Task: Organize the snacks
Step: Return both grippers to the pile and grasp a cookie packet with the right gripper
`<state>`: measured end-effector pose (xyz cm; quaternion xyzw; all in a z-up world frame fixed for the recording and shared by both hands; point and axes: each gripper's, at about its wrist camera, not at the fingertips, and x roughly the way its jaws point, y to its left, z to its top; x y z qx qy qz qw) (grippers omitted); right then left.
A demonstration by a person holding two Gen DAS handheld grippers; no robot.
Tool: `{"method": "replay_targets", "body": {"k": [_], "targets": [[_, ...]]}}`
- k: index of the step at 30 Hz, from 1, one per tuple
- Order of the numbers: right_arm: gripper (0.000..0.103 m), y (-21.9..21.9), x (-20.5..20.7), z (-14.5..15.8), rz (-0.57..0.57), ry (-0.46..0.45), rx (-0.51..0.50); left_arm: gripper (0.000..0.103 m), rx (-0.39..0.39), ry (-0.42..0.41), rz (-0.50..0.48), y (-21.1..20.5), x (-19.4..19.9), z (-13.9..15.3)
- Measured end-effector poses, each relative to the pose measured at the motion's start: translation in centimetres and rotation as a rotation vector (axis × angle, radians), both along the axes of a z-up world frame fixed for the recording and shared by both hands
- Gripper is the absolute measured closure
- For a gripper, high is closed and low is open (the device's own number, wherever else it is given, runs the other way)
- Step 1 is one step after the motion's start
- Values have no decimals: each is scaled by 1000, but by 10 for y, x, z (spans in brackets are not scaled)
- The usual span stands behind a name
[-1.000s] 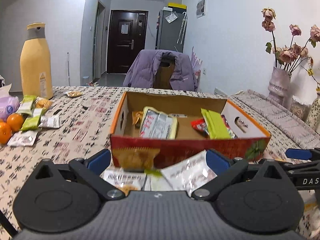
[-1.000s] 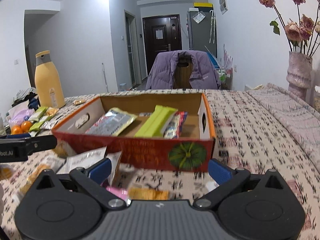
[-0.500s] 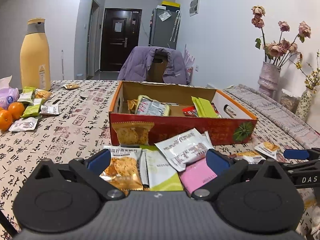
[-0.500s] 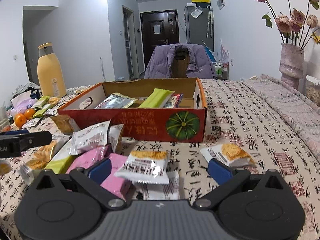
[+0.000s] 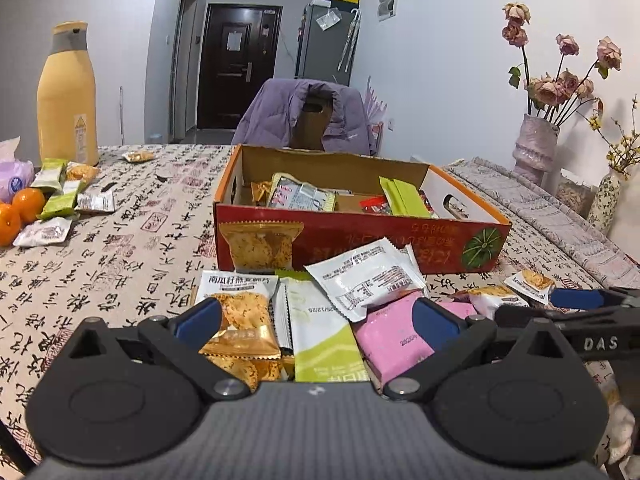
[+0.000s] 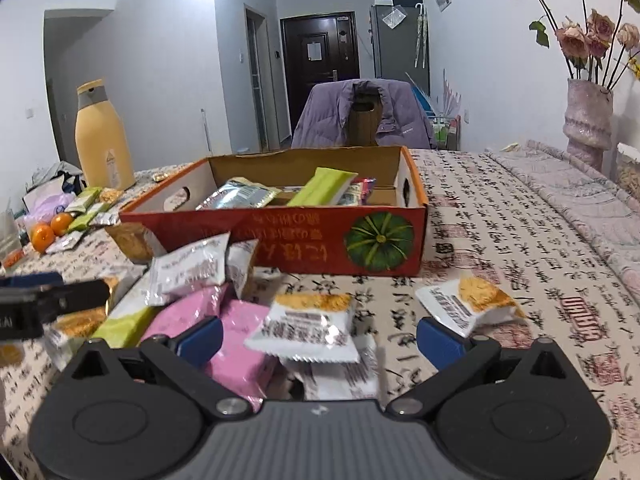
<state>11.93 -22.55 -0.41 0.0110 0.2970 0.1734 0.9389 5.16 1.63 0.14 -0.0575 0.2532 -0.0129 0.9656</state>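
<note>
Both grippers, left gripper and right gripper, hover spread wide and empty over loose snack packets before the box; next: pick one packet.

Cool, even indoor light; a bright ceiling glare sits at upper left of the right wrist view. Fisheye distortion bends walls, with dark vignetted corners. Foreground snack packets appear slightly blurred.
</note>
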Motion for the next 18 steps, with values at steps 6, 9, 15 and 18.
{"method": "replay_targets", "body": {"k": [6,9,15,18], "targets": [[33,10,18,-8,-7,46,-7,0,-3,5,4,0,0,-2],[46,10,24,-13,-9,75,-2,0,-4,13,5,1,0,-4],[52,6,18,-8,-3,36,19,0,-4,16,13,4,2,-4],[53,4,14,-6,-6,11,28,0,-5,26,19,5,4,-5]]}}
